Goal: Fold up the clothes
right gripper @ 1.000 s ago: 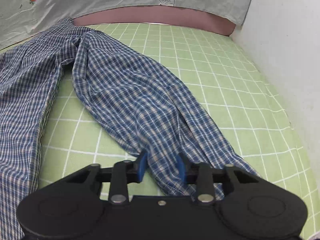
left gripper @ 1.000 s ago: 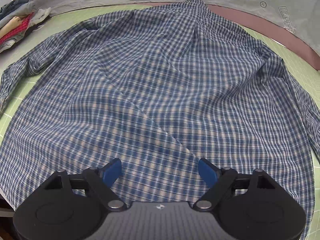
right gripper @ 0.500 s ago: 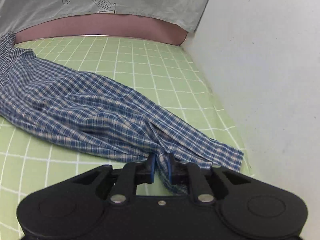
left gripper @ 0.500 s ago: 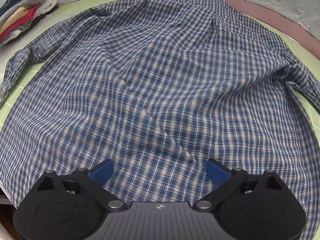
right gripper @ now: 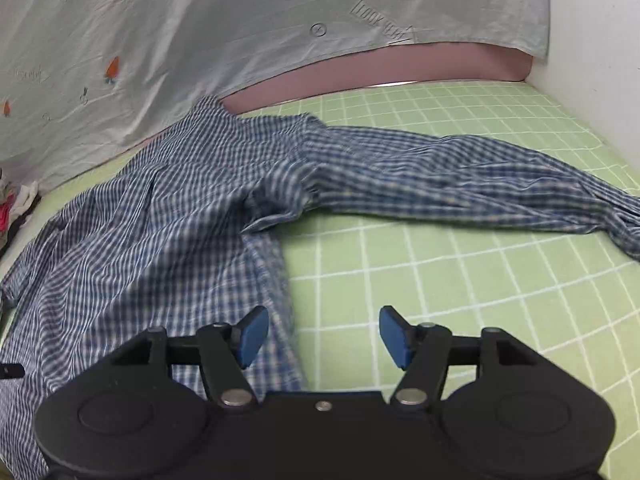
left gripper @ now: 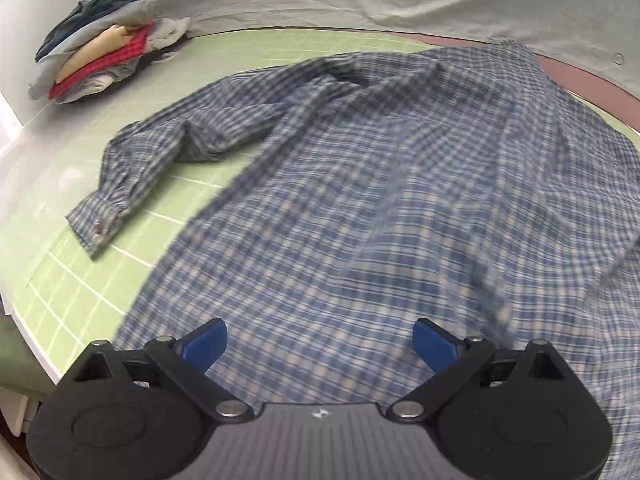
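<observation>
A blue-and-white checked shirt lies spread back-up on the green grid mat. Its left sleeve is bent, with the cuff toward the near left. In the right wrist view the same shirt shows with its right sleeve stretched out flat to the right. My left gripper hangs open above the shirt's lower body, holding nothing. Open too is my right gripper, over the shirt's side edge and bare mat, with nothing between its blue fingers.
A stack of folded clothes sits at the mat's far left corner. A grey printed sheet hangs behind the table, with a pink strip under it. A white wall borders the right side. The mat's near left edge drops off.
My right gripper let go of the right sleeve, opened and swung back left toward the shirt body. My left gripper turned leftward, bringing the left sleeve and the clothes stack into view.
</observation>
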`<action>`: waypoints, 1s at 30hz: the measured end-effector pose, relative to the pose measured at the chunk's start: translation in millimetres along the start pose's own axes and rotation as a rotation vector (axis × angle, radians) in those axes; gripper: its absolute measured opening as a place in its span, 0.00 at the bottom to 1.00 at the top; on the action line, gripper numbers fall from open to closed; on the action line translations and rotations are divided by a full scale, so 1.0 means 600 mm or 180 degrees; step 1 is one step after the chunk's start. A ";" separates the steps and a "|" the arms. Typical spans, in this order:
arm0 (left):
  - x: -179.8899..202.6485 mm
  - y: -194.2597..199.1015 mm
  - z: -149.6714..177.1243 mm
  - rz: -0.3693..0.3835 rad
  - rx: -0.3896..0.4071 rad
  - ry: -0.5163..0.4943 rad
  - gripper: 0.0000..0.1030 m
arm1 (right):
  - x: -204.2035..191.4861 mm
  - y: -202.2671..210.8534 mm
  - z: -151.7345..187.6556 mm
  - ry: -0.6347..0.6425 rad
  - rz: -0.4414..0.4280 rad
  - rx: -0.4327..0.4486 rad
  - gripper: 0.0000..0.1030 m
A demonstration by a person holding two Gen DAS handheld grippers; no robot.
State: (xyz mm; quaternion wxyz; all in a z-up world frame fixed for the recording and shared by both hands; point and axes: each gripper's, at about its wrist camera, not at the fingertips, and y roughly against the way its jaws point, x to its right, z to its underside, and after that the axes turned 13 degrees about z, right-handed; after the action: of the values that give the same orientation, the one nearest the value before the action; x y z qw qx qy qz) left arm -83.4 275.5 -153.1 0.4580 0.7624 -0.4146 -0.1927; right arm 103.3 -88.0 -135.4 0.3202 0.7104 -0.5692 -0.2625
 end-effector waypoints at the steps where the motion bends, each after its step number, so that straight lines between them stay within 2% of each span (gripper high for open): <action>1: -0.027 -0.002 -0.006 -0.0035 -0.0001 0.0004 0.96 | -0.014 -0.002 0.006 0.0021 0.0092 -0.0001 0.60; 4: -0.096 -0.002 -0.016 0.0028 0.0011 -0.0002 0.96 | -0.049 -0.008 0.021 0.0025 0.0353 -0.0012 0.51; 5: -0.114 -0.004 -0.017 0.0056 0.0000 -0.0027 0.95 | -0.054 -0.010 0.025 -0.0011 0.0427 -0.0019 0.42; 6: -0.129 -0.008 -0.018 0.0083 -0.0011 -0.0061 0.94 | -0.051 -0.011 0.026 -0.0085 0.0450 -0.0027 0.23; 8: -0.151 -0.014 -0.019 0.0118 -0.0029 -0.0157 0.89 | -0.044 -0.008 0.030 -0.0241 0.0457 -0.0039 0.01; 12: -0.175 -0.020 -0.012 0.0211 -0.0101 -0.0218 0.79 | -0.008 0.040 0.034 -0.0829 0.0393 0.0113 0.00; 14: -0.180 -0.021 -0.007 0.0291 -0.0116 -0.0212 0.78 | 0.024 0.049 0.050 -0.1218 0.0519 0.0015 0.00; 17: -0.181 -0.020 -0.002 0.0429 -0.0141 -0.0182 0.78 | 0.033 0.040 0.067 -0.1048 0.0913 -0.0208 0.02; 19: -0.175 -0.020 0.002 0.0462 -0.0135 -0.0192 0.78 | 0.032 0.046 0.071 -0.1058 0.0860 -0.0246 0.14; 20: -0.173 -0.020 0.004 0.0469 -0.0116 -0.0186 0.77 | 0.031 0.047 0.074 -0.1052 0.0823 -0.0234 0.24; 22: -0.169 -0.019 0.007 0.0475 -0.0077 -0.0169 0.73 | 0.023 0.042 0.081 -0.0894 0.0862 -0.0236 0.16; 23: -0.165 -0.017 0.008 0.0485 -0.0053 -0.0185 0.64 | 0.018 0.037 0.083 -0.0805 0.0866 -0.0239 0.00; 24: -0.161 -0.015 0.009 0.0500 -0.0035 -0.0212 0.58 | 0.016 0.035 0.082 -0.0757 0.0904 -0.0250 0.00; 25: -0.157 -0.013 0.009 0.0515 -0.0020 -0.0239 0.42 | 0.014 0.033 0.081 -0.0708 0.0942 -0.0260 0.00; 26: -0.153 -0.011 0.008 0.0528 -0.0022 -0.0256 0.17 | 0.012 0.032 0.080 -0.0659 0.0981 -0.0271 0.00; 27: -0.149 -0.010 0.006 0.0541 -0.0032 -0.0267 0.08 | 0.009 0.030 0.079 -0.0610 0.1019 -0.0281 0.01; 29: -0.146 -0.009 0.002 0.0487 -0.0069 -0.0208 0.07 | 0.005 0.027 0.078 -0.0507 0.1097 -0.0300 0.05; 30: -0.146 -0.004 -0.001 0.0468 -0.0071 -0.0162 0.07 | -0.002 0.028 0.077 -0.0378 0.1172 -0.0274 0.13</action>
State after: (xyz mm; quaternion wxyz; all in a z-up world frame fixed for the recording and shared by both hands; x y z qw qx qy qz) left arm -132.9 347.1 -162.7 0.4686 0.7197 -0.4788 -0.1825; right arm 58.0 -96.3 -153.1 0.3588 0.5631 -0.6956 -0.2650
